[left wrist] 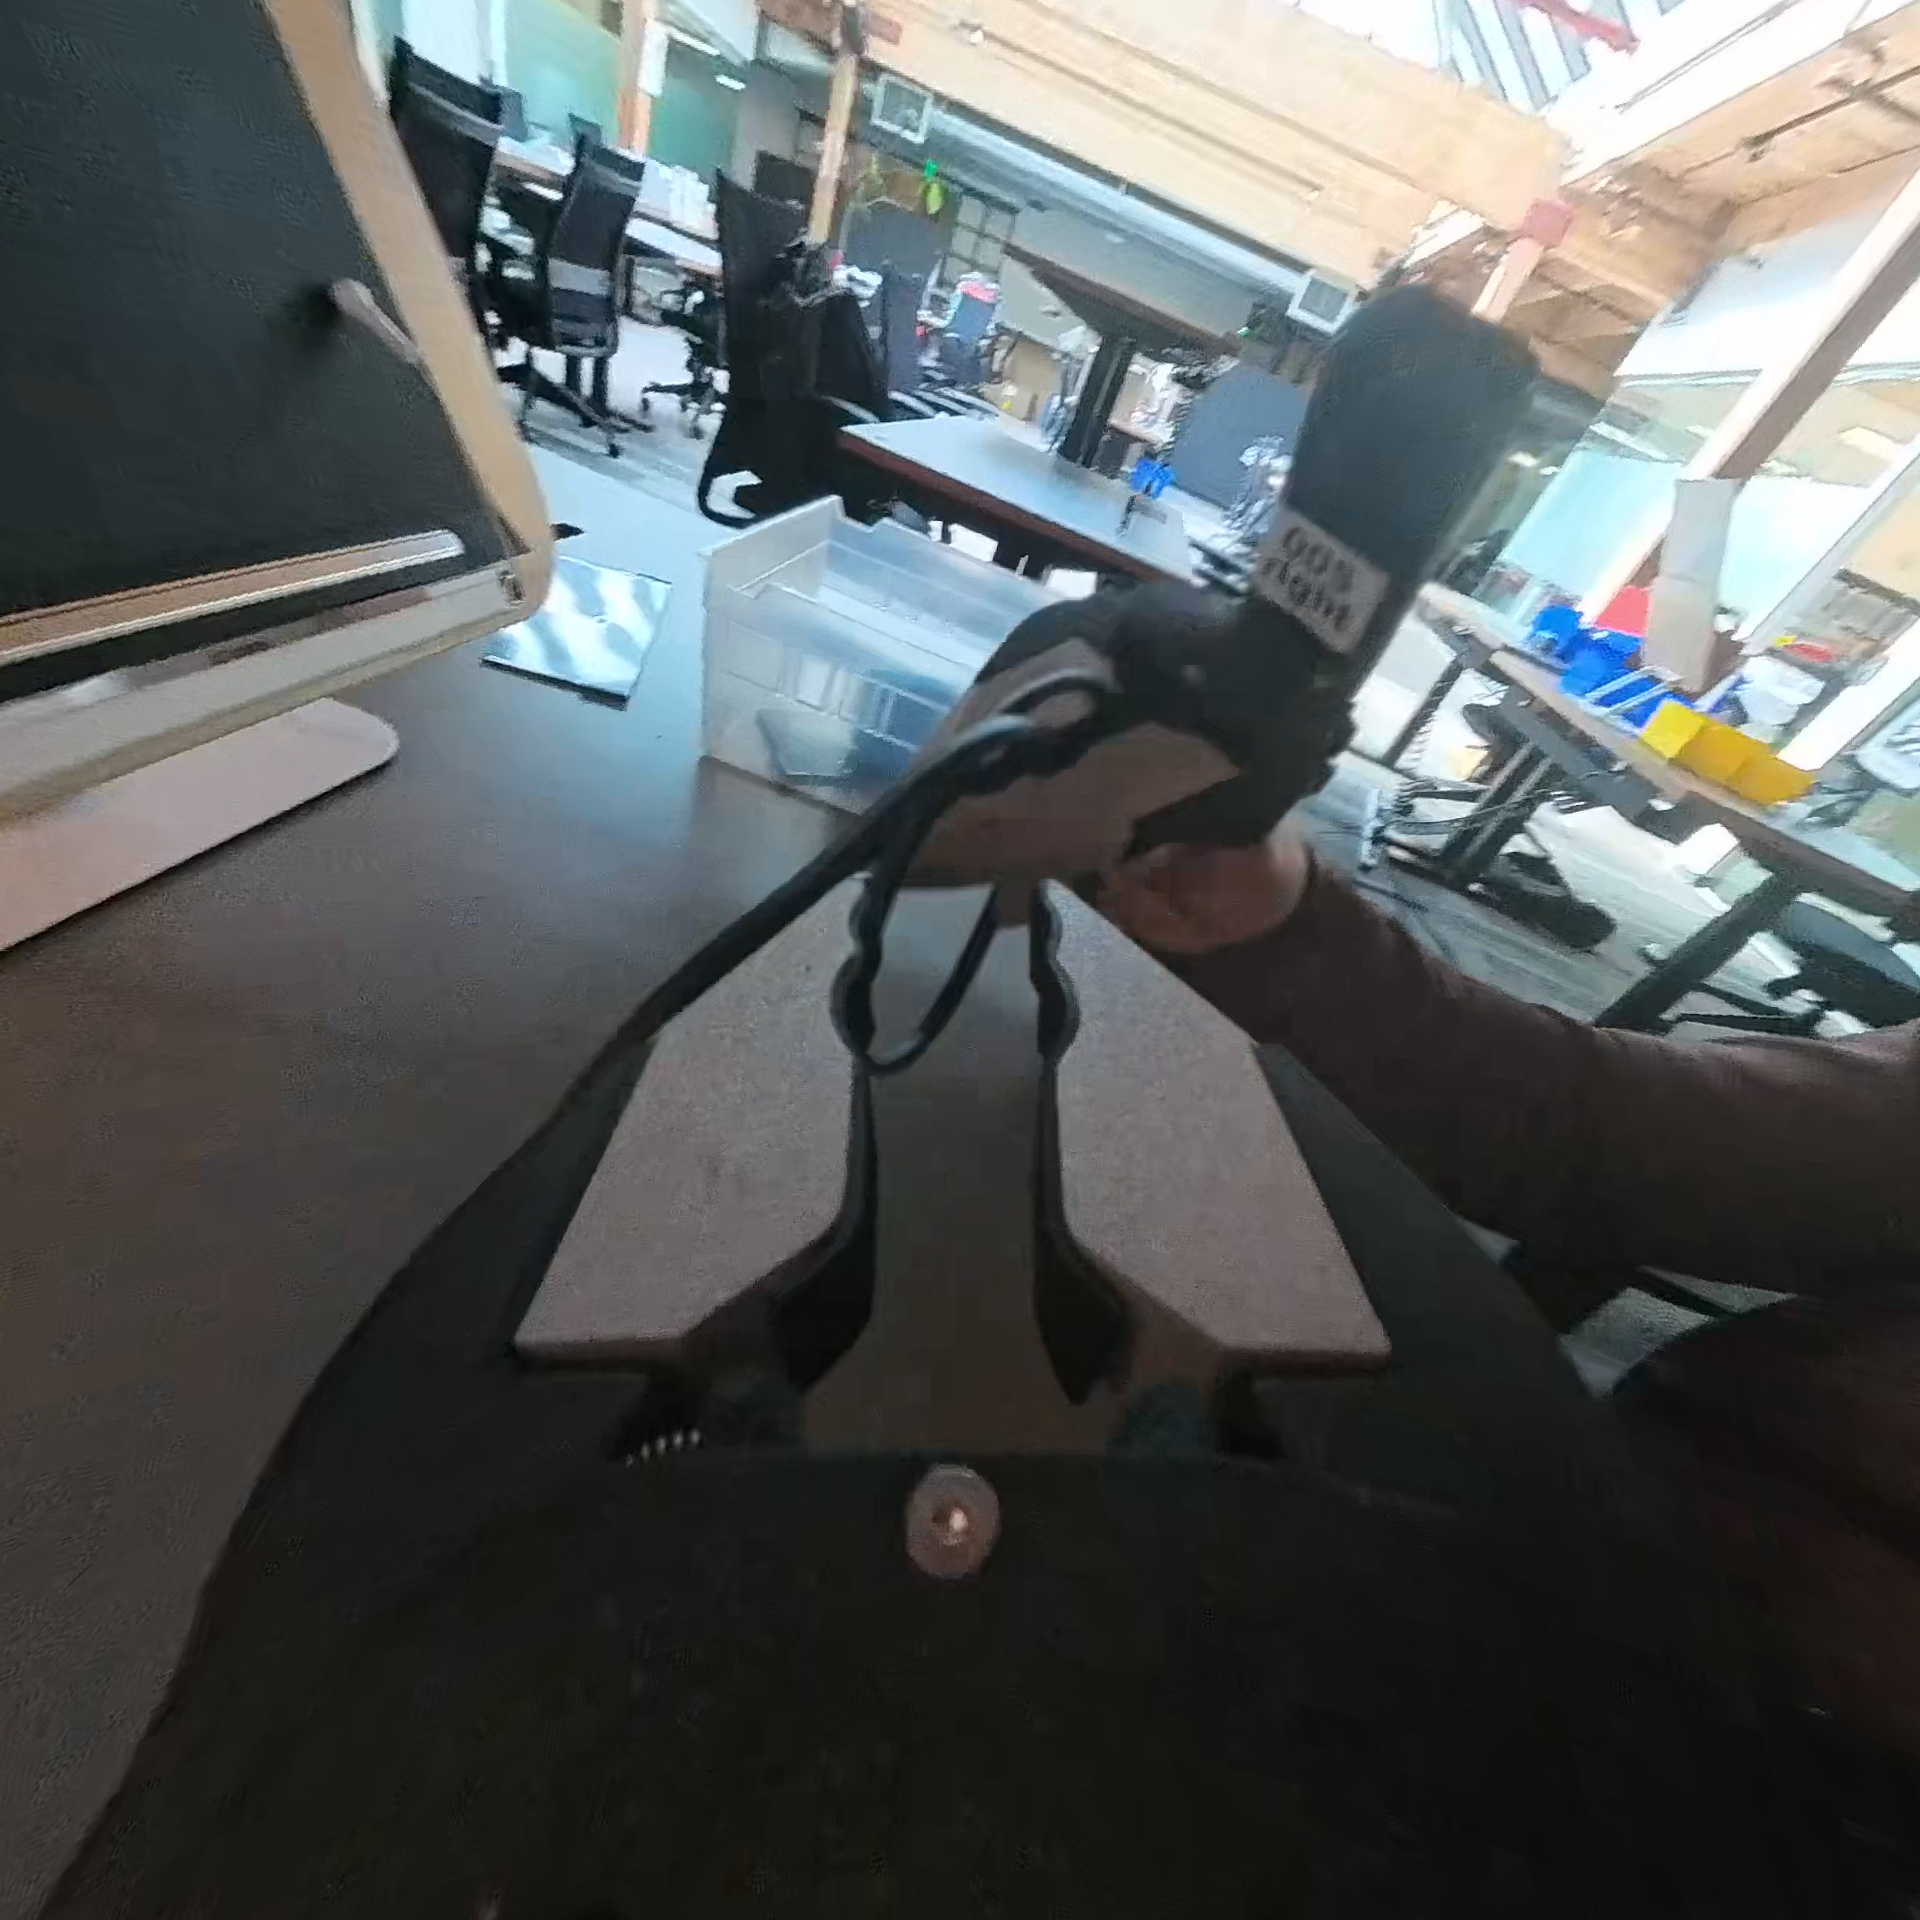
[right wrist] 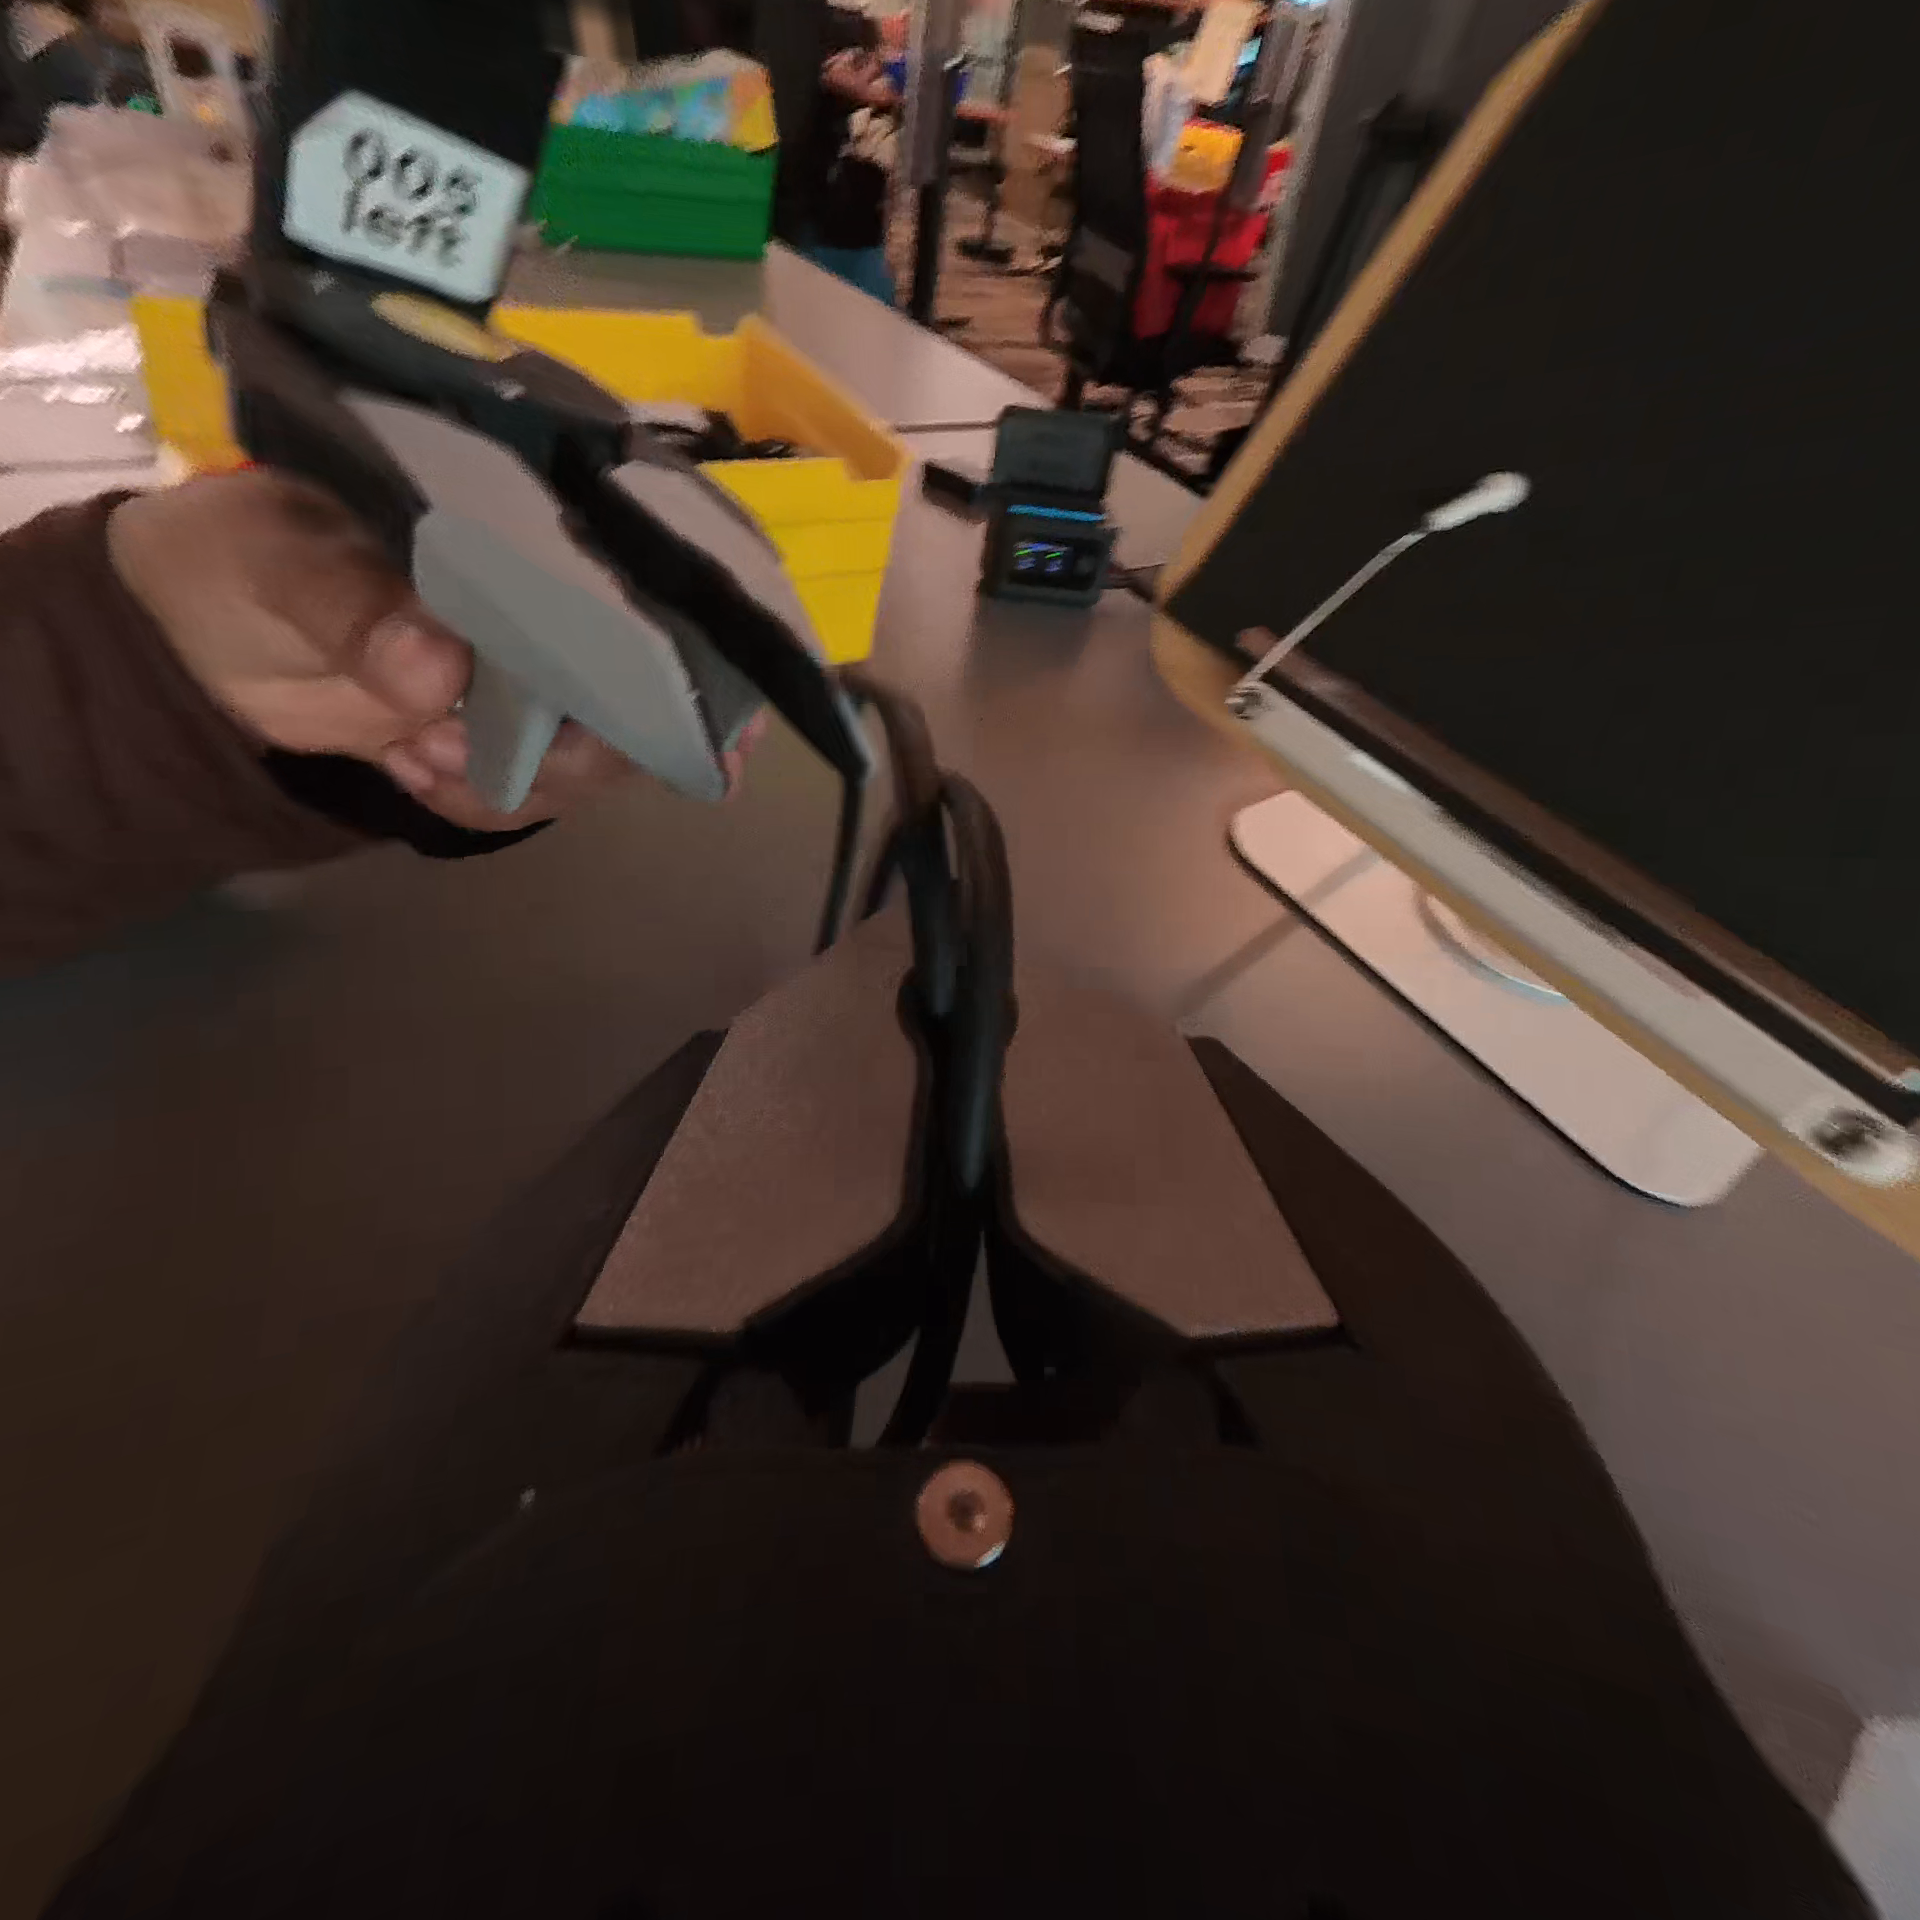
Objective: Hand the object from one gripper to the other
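Observation:
A black cable (left wrist: 914, 821) hangs in a loop over the dark table (left wrist: 312, 1091). My right gripper (right wrist: 961, 997) is shut on the black cable (right wrist: 940, 935), which runs up between its closed fingers. In the left wrist view the right gripper (left wrist: 997, 748) is just ahead and pinches the cable at its tips. My left gripper (left wrist: 951, 935) is open: its fingers stand apart, and the cable's loop (left wrist: 935, 1029) hangs loosely between them without being pressed. In the right wrist view the left gripper (right wrist: 873, 831) is at the upper left, close to my fingertips.
A large monitor (left wrist: 208, 312) stands on the table, its foot in the right wrist view (right wrist: 1455, 987). A clear plastic bin (left wrist: 831, 623) is behind the grippers. A yellow bin (right wrist: 810, 488) and a small black device (right wrist: 1049, 509) are farther back. A person's sleeves hold both grippers. Only a small space, under 4 cm, lies between the two pairs of fingers.

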`<move>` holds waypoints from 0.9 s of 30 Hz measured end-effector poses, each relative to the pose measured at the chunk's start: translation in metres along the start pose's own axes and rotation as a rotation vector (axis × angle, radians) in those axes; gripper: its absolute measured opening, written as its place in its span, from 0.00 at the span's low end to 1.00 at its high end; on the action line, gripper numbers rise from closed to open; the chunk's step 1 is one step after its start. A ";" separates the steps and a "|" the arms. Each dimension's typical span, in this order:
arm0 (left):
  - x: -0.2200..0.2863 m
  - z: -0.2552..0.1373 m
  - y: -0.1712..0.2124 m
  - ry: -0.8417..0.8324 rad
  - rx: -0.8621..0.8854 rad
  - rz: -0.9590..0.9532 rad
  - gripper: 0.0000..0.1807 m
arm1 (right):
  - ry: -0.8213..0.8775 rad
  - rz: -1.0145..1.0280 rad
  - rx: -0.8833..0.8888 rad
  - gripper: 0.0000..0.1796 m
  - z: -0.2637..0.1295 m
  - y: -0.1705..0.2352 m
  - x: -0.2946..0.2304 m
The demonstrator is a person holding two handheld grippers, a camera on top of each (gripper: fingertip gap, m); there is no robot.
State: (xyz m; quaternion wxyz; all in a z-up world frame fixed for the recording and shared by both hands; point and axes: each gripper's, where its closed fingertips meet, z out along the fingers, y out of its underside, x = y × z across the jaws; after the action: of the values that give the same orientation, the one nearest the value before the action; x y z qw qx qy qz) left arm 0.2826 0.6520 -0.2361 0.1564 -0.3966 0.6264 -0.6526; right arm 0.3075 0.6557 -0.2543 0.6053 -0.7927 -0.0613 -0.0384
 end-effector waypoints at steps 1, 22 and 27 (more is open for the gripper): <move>-0.006 -0.003 0.003 -0.044 -0.025 0.030 0.15 | 0.037 0.016 0.017 0.00 -0.006 -0.004 0.009; -0.014 0.000 -0.018 -0.361 0.038 0.453 0.00 | -0.257 0.125 0.072 0.17 -0.013 -0.030 -0.034; -0.020 -0.011 -0.028 -0.524 0.034 0.736 0.00 | -0.279 0.194 0.026 0.47 -0.016 -0.004 -0.027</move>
State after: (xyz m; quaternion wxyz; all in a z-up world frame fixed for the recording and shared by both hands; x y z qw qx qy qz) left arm 0.2955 0.6786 -0.2150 0.5380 -0.2967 0.6543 -0.4410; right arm 0.2808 0.6406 -0.2496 0.6018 -0.7847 -0.0684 0.1317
